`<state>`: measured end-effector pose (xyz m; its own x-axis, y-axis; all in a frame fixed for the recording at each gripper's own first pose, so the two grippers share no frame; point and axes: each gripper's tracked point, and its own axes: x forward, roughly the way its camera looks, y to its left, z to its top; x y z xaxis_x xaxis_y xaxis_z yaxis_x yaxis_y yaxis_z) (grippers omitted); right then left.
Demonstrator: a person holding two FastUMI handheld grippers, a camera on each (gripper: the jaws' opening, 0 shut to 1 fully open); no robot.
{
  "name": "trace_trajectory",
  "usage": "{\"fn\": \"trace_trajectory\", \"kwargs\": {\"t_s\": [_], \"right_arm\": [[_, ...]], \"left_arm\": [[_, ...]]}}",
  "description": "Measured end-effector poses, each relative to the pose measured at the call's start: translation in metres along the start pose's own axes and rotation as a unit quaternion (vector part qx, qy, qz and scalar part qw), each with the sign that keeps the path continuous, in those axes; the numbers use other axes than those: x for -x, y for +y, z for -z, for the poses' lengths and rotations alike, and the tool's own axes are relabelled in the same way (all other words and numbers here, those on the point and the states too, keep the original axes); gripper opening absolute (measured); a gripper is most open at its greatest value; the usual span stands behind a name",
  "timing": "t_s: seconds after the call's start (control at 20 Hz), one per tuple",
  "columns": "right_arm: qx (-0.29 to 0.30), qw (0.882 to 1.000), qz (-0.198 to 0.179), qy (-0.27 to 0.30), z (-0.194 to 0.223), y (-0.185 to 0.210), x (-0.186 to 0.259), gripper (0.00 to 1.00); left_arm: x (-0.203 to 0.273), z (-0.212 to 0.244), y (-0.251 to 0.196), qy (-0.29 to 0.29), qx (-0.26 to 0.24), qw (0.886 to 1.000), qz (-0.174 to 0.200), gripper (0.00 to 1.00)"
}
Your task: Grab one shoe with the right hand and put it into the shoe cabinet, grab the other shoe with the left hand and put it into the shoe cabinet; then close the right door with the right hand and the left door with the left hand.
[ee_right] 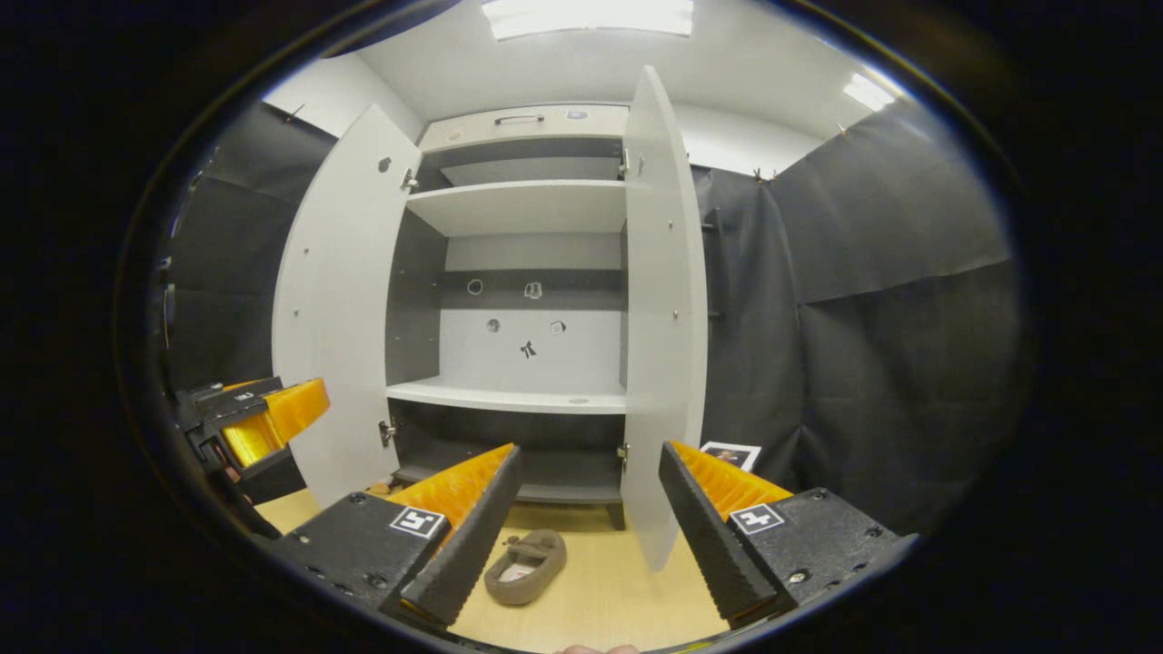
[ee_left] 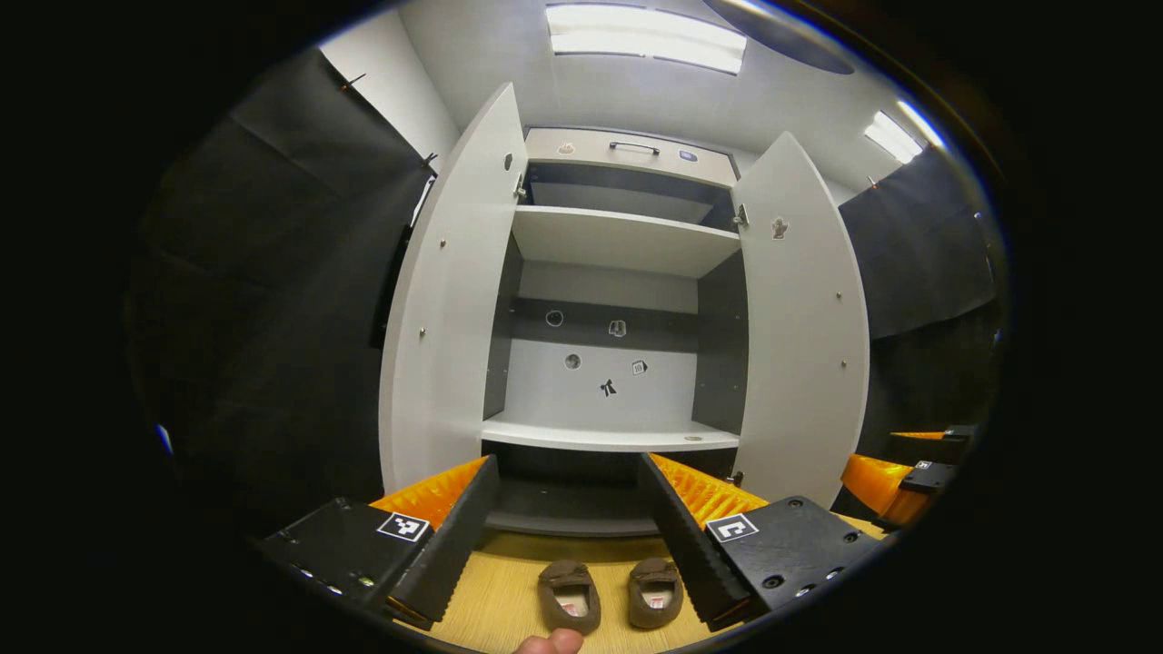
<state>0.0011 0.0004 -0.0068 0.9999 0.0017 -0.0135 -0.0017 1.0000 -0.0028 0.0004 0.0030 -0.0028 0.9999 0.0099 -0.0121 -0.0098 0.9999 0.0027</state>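
Note:
Two brown shoes (ee_left: 570,595) (ee_left: 654,591) lie side by side on the wooden floor in front of the white shoe cabinet (ee_left: 618,241). My left gripper (ee_left: 568,536) hangs open above and behind them, nothing between its fingers. Both cabinet doors stand wide open: the left door (ee_left: 450,300) and the right door (ee_left: 804,318). In the right gripper view one brown shoe (ee_right: 527,566) lies on the floor just ahead of my right gripper (ee_right: 591,531), which is open and empty. The right door (ee_right: 663,300) stands edge-on there, the left door (ee_right: 341,300) beyond it. The other gripper (ee_right: 259,422) shows at the left.
The cabinet has a middle shelf (ee_left: 609,438), an upper shelf (ee_left: 622,238) and a dark bottom compartment (ee_left: 568,504). Black cloth walls stand on both sides. A small printed card (ee_right: 731,454) lies on the floor by the right wall. A fingertip (ee_left: 550,643) shows at the bottom edge.

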Motion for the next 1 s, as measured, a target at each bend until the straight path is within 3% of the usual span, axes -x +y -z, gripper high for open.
{"fn": "trace_trajectory", "kwargs": {"t_s": [0.2,0.45,0.5,0.55,0.6,1.0], "right_arm": [[0.006,1.000,-0.004,0.003,0.002,0.001,-0.002,0.99],[0.019,1.000,-0.018,0.000,-0.002,0.009,-0.012,0.99],[0.020,1.000,-0.023,0.002,-0.002,0.013,-0.017,0.95],[0.019,0.999,-0.031,0.005,-0.001,0.018,-0.022,0.99],[0.018,0.999,-0.038,0.009,0.000,0.022,-0.026,0.95],[0.018,0.996,-0.070,0.052,0.032,0.045,-0.066,0.99]], "left_arm": [[0.000,-0.002,0.004,-0.005,0.001,1.000,-0.005,0.95],[0.000,-0.003,0.004,-0.010,-0.004,1.000,-0.002,0.95],[0.000,-0.003,0.003,-0.008,-0.003,1.000,-0.002,0.95],[0.001,-0.002,0.003,-0.007,-0.003,1.000,-0.001,0.95],[0.001,-0.002,0.003,-0.006,-0.003,1.000,-0.001,0.95],[0.006,-0.003,0.014,-0.007,-0.016,1.000,-0.014,0.95]]}}
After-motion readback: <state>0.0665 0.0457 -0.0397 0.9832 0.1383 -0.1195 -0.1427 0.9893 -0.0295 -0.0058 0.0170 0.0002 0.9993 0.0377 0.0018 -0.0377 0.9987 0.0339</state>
